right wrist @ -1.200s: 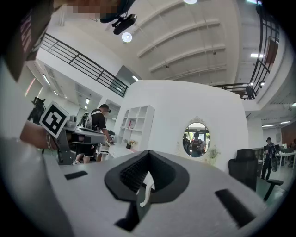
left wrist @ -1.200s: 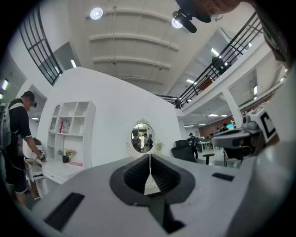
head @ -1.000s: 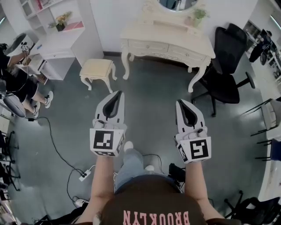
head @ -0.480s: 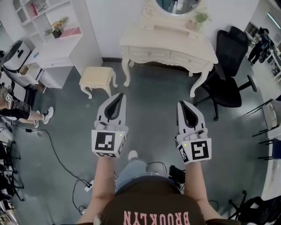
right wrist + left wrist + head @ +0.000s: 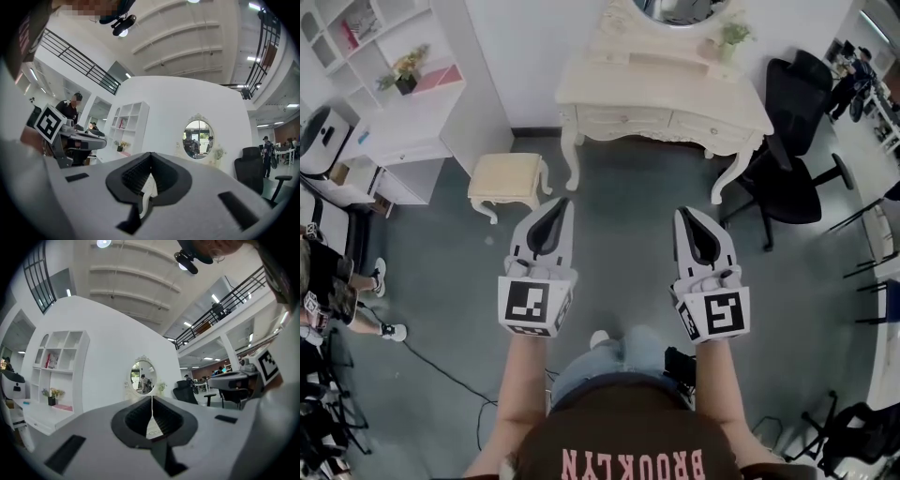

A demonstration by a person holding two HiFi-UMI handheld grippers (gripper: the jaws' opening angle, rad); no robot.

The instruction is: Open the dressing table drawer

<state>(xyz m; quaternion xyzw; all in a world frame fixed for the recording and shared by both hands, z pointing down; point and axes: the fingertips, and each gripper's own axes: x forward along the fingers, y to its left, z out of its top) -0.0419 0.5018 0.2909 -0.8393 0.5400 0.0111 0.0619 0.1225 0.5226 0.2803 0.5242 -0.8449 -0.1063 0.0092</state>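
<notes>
At your hands, both sets of jaws are pressed together with nothing between them: the left gripper (image 5: 562,201) and the right gripper (image 5: 682,212) point level, side by side, over the floor (image 5: 628,202). Ahead, well apart from both, stands the dressing table (image 5: 666,80), its front running left to right across your path. Two drawers sit in that front: the left drawer (image 5: 623,120) lies ahead between your grippers, the right drawer (image 5: 709,128) almost straight ahead of the right gripper, so that hand looks better placed. Their handles are too small to make out. The stool (image 5: 508,173) stands left of that line, the office chair (image 5: 783,150) right of it
</notes>
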